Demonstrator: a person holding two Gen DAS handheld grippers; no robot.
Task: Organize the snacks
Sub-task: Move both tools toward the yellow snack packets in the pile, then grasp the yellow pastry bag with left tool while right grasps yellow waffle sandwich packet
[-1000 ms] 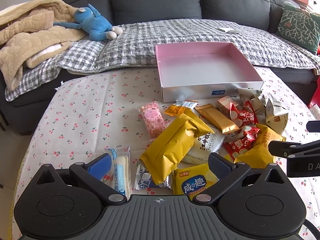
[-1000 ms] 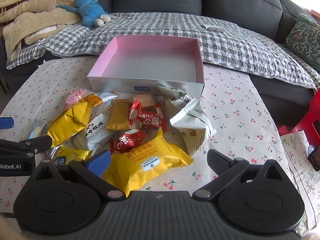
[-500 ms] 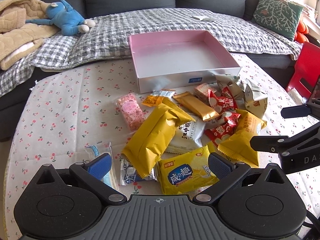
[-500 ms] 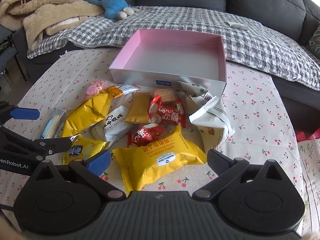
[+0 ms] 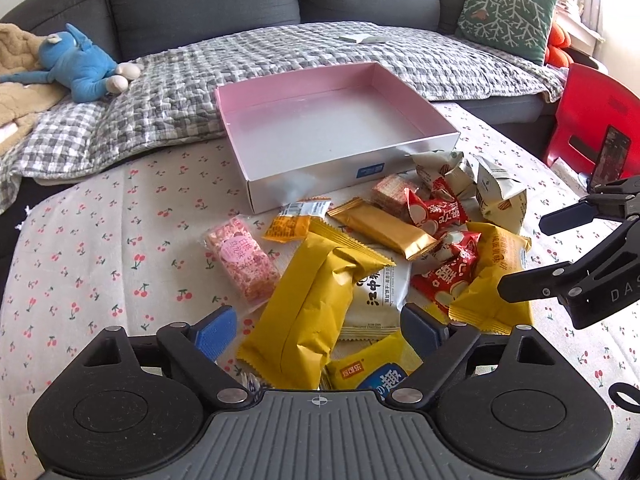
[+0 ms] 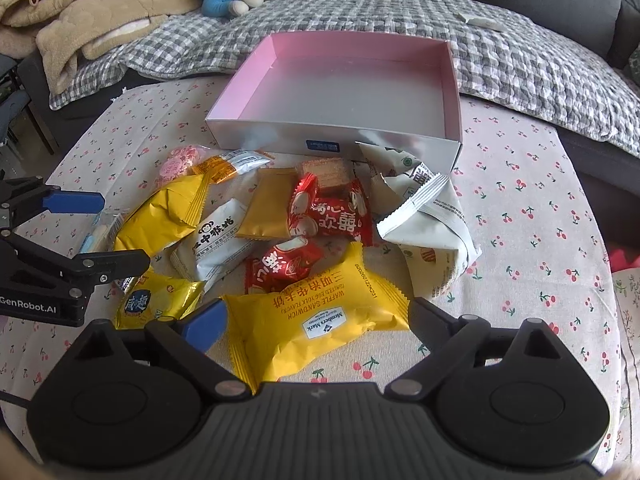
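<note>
A pile of snack packets lies on the cherry-print tablecloth in front of an empty pink-lined box [image 5: 320, 176] [image 6: 276, 136]. My left gripper [image 5: 316, 328] hovers over the near side of the pile. Its jaws are closing, and a long yellow packet [image 5: 312, 304] lies between them without being pressed. My right gripper [image 6: 314, 318] is closing too. It straddles the yellow waffle sandwich packet [image 6: 320, 320], with its pads close to the packet's two ends. Each gripper also shows in the other's view: the right gripper [image 5: 540, 254] and the left gripper [image 6: 96, 232].
Red packets [image 6: 332, 216], a gold bar [image 5: 384, 228], white packets [image 6: 432, 220], a pink one [image 5: 242, 256] and a small yellow one [image 6: 156, 300] fill the pile. A sofa with a checked blanket [image 5: 240, 72] and a blue plush toy [image 5: 80, 68] stands behind. A red chair [image 5: 592, 120] is at right.
Both grippers have tipped down and drawn nearer to the pile, and their jaws have narrowed a little. The left view has swung to the right. No packet has moved.
</note>
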